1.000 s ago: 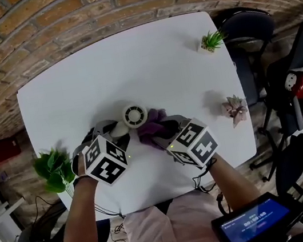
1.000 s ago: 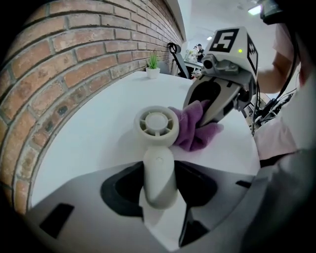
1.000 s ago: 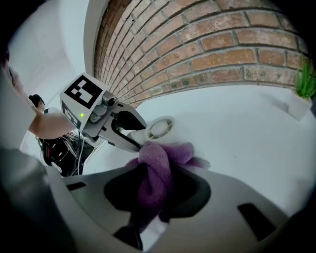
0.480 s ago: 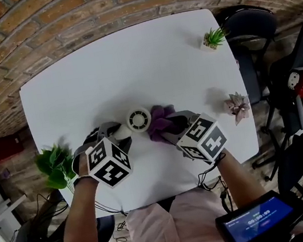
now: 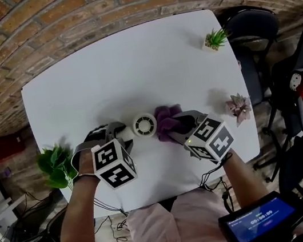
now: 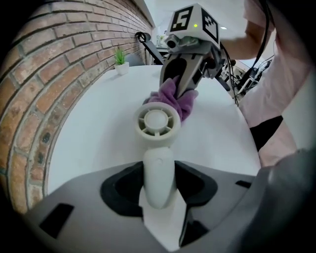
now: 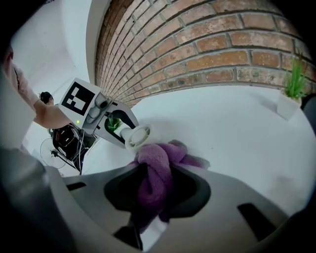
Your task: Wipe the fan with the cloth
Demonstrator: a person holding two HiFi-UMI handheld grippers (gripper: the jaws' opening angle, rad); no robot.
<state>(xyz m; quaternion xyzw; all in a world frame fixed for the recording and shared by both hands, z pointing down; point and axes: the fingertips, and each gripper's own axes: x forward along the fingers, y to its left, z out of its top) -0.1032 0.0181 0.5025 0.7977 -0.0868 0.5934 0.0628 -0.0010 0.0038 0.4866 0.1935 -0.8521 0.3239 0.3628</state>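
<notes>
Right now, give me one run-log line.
left tool: shut on fan handle | right tool: shut on cloth | cloth: against fan head

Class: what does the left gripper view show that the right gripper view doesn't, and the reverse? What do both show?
Left only: the right gripper's cube. Right only: the left gripper's cube. Both: the left gripper shut on the fan, the right on the cloth next to it, the table, brick wall, a potted plant.
</notes>
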